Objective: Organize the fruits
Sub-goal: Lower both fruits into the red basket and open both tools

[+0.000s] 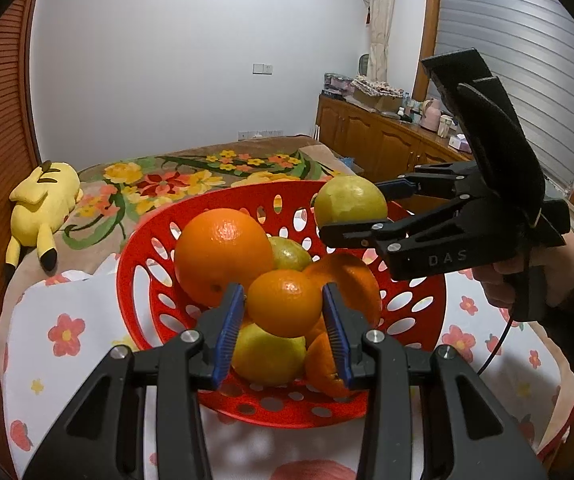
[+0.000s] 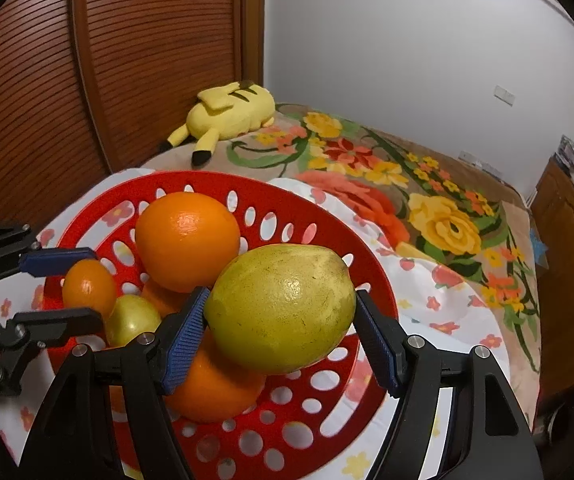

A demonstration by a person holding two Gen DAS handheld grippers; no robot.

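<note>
A red perforated basket (image 1: 147,256) (image 2: 319,224) holds several oranges and yellow-green citrus fruits. My left gripper (image 1: 284,312) is shut on a small orange (image 1: 285,302) over the basket's near side; that orange also shows in the right wrist view (image 2: 89,288), between the left gripper's fingers (image 2: 55,260). My right gripper (image 2: 283,316) is shut on a large yellow-green lemon-like fruit (image 2: 283,308) above the basket. The same fruit (image 1: 349,200) and the right gripper (image 1: 361,212) show at the basket's far right rim. A big orange (image 1: 223,254) (image 2: 187,240) lies in the basket.
The basket stands on a white flowered cloth (image 1: 67,332) over a floral blanket (image 2: 427,200) on a bed. A yellow plush toy (image 1: 45,204) (image 2: 227,116) lies by a slatted wooden door (image 2: 87,80). A wooden cabinet (image 1: 387,140) stands at the right.
</note>
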